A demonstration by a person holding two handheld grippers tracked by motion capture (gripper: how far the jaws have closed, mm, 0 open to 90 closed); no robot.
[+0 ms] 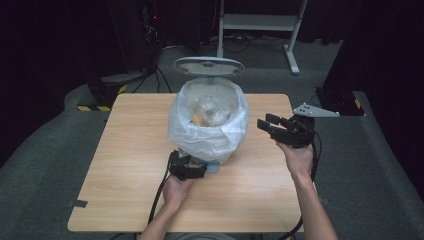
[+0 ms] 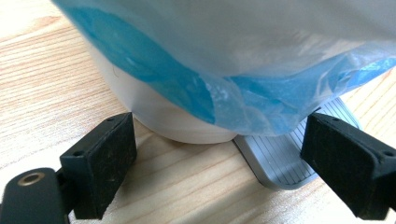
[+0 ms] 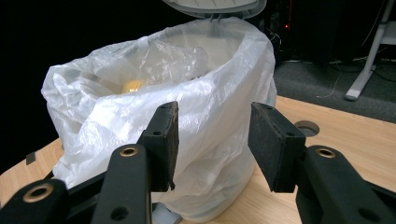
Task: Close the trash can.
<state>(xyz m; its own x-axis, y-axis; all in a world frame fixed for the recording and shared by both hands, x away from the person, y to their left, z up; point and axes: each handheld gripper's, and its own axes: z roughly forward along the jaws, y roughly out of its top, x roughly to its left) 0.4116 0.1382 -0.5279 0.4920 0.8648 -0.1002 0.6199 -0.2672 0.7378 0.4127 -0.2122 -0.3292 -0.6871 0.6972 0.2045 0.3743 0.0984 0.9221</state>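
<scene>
High view: round pedal bin [image 1: 212, 150] mid-table [image 1: 125, 165] on pale wood-grain laminate, lined with thin crinkled translucent bag [image 1: 220, 135] folded over rim, grey oval lid [image 1: 208, 65] tipped up behind. Crumpled clear film and a yellowish scrap [image 1: 196, 119] inside. Left gripper [image 1: 192, 169] low at bin's near foot, right gripper [image 1: 272, 126] held up just off bin's right side, grey three-cornered plate on top. Left gripper view: matte black rubbery pads [image 2: 105, 163] set wide apart, nothing between them pressed; smooth white curved bin base [image 2: 177, 126] sitting on wood, bag hem hanging over it and reading blue-tinted here, ribbed grey metal pedal [image 2: 285, 158] sticking out by one pad. Pedal ribbing lost in the high view. Right gripper view: jaws about half open, empty, pads [image 3: 166, 140] framing wrinkled bag wall without touching; lid underside at top, yellow scrap [image 3: 132, 85] visible inside, round grommet hole [image 3: 307, 127] in tabletop.
</scene>
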